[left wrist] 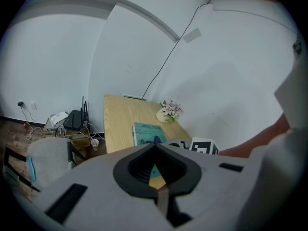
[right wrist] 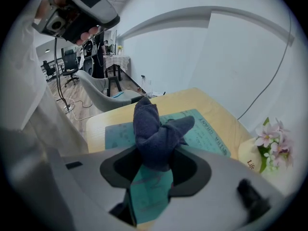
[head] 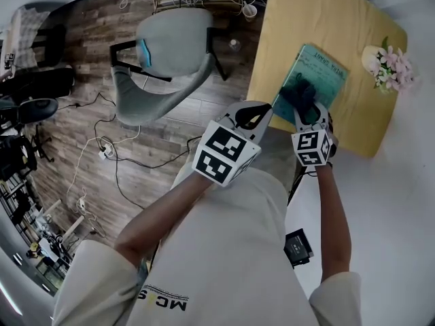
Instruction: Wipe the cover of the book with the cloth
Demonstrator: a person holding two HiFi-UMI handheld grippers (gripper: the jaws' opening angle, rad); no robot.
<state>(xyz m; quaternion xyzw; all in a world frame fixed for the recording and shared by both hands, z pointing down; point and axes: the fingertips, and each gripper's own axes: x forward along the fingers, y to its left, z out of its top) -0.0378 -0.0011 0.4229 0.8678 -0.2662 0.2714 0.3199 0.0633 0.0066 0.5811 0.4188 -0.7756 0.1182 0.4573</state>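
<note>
The teal softcover book point(head: 325, 73) lies flat on the light wooden table point(head: 299, 19), near the table's front edge, cover up, with print along its far side. We see the dark navy bunched cloth point(right wrist: 156, 134) at the cover's near end. The right gripper view puts it over the teal surface, but we can't tell if it presses down or sits just above.

The right gripper point(head: 306, 111) is clamped on the cloth: the wad fills the gap between its jaws and sticks out past the tips. The left gripper point(head: 253, 116) is off the table, held near the body, with its jaws closed tip to tip and nothing between them. Only the distant book and table show through the opening.

Progress, our judgement: the cloth is picked up and brought to the book, so the wipe is at its start or under way. No dirt or wiped streak shows on the cover, so we can't say how much is done. The far part with the print looks left to cover.

Around this, a white pot of pink flowers point(head: 387, 66) stands at the table's right end, apart from the book. A grey chair point(head: 170, 53) is on the wood floor to the left.
</note>
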